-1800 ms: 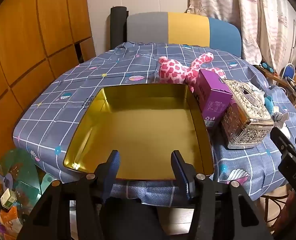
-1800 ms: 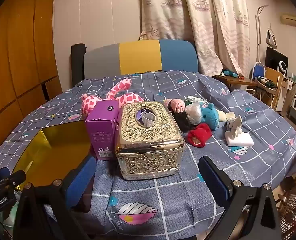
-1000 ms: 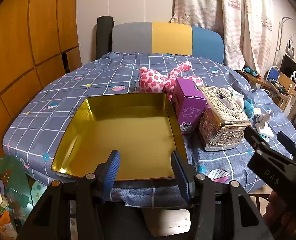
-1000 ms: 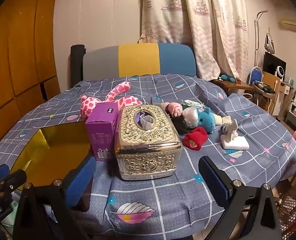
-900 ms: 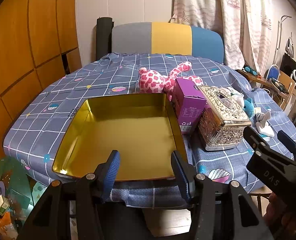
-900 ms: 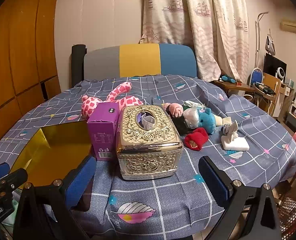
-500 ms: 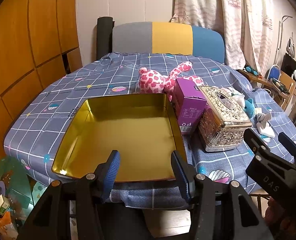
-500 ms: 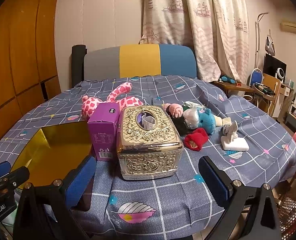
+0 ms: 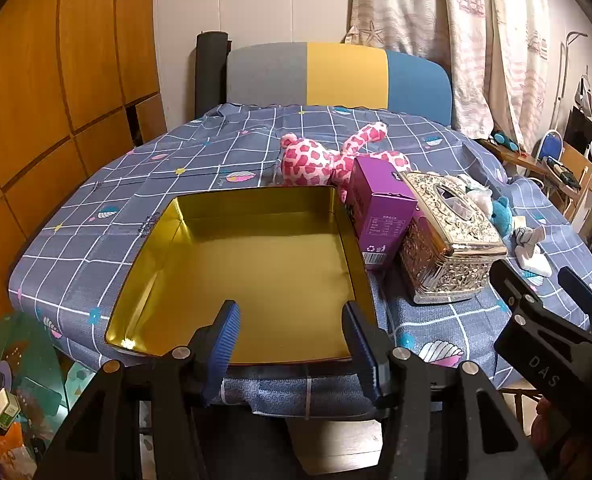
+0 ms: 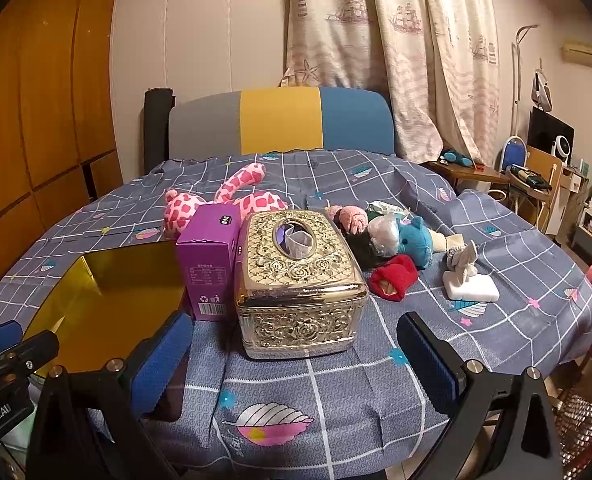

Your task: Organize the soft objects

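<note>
Soft toys: pink spotted plush (image 10: 224, 200) lies behind purple box (image 10: 210, 256); small pile right of tissue box (image 10: 300, 280) — blue plush (image 10: 414, 240), red pouch (image 10: 394, 276), pink-haired doll (image 10: 350, 218), all on tablecloth (image 10: 376, 360).
Tin (image 9: 256, 256): gold, nothing in it, near table edge, likely the destination.
Left gripper (image 9: 292, 334): jaws apart, nothing between them, hovers at tin's near rim.
Right gripper (image 10: 296, 356): jaws wide apart, nothing held, in front of tissue box.
Progress: no toy in tin yet, by my read.
Risk 1: tissue box and purple box block the path to the toys; a straight reach could knock purple box over, it's tall, light card.
Risk 2: toys touch and overlap; a pinch may drag a neighbour or the plastic-wrapped bit.
Risk 3: cloth is loose and wrinkled; low pads could snag it.
Risk 4: white figurine (image 10: 470, 280) is hard; don't sort it.
Materials: plush fuzzy, squashy; tin thin, glossy; tissue box embossed metallic, rigid; pads ribbed blue.
</note>
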`<state>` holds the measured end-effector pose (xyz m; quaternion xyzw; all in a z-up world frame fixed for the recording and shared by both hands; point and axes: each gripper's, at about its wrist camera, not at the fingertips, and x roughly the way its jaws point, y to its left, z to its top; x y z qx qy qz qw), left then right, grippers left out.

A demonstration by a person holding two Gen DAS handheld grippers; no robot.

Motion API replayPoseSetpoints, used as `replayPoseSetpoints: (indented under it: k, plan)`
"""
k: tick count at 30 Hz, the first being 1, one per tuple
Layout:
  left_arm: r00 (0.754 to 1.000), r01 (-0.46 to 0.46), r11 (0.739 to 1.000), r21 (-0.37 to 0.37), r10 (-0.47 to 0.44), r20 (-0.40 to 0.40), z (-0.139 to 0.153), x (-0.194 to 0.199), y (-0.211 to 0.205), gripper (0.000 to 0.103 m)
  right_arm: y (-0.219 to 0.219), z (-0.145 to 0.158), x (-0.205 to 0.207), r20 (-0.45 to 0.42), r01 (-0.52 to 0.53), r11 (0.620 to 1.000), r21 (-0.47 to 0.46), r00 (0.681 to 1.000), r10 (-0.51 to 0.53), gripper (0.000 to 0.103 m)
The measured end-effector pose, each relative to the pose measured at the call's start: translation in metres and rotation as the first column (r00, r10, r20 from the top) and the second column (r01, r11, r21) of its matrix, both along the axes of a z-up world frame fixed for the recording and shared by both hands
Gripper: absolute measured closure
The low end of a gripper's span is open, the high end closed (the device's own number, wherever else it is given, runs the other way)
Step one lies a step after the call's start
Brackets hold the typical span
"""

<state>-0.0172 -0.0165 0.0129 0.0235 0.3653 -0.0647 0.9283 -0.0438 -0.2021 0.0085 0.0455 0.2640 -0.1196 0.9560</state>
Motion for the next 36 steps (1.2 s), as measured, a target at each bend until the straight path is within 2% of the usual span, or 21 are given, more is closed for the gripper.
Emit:
replayPoseSetpoints:
  k: [18, 24, 26, 36]
  plan:
    - [1.000, -0.001, 1.000, 0.024, 0.002, -0.020, -0.002, 0.013, -0.014, 0.049, -0.015, 0.003, 0.005, -0.003, 0.029, 0.999, 0.014, 1.000, -0.029, 0.000]
    - [0.999, 0.016, 0.999, 0.033, -0.015, -0.036, -0.003, 0.024, -0.027, 0.049, -0.035, 0.006, 0.008, -0.002, 0.089, 0.996, 0.031, 0.996, -0.089, 0.000]
    - [0.999, 0.017, 0.999, 0.037, -0.016, -0.035, -0.002, 0.027, -0.030, 0.049, -0.041, 0.007, 0.007, 0.002, 0.086, 0.995, 0.059, 0.996, -0.086, 0.000]
    - [0.999, 0.023, 0.999, 0.046, -0.021, -0.036, 0.001, 0.030, -0.037, 0.049, -0.041, 0.009, 0.008, 0.000, 0.092, 0.994, 0.051, 0.996, -0.092, 0.000]
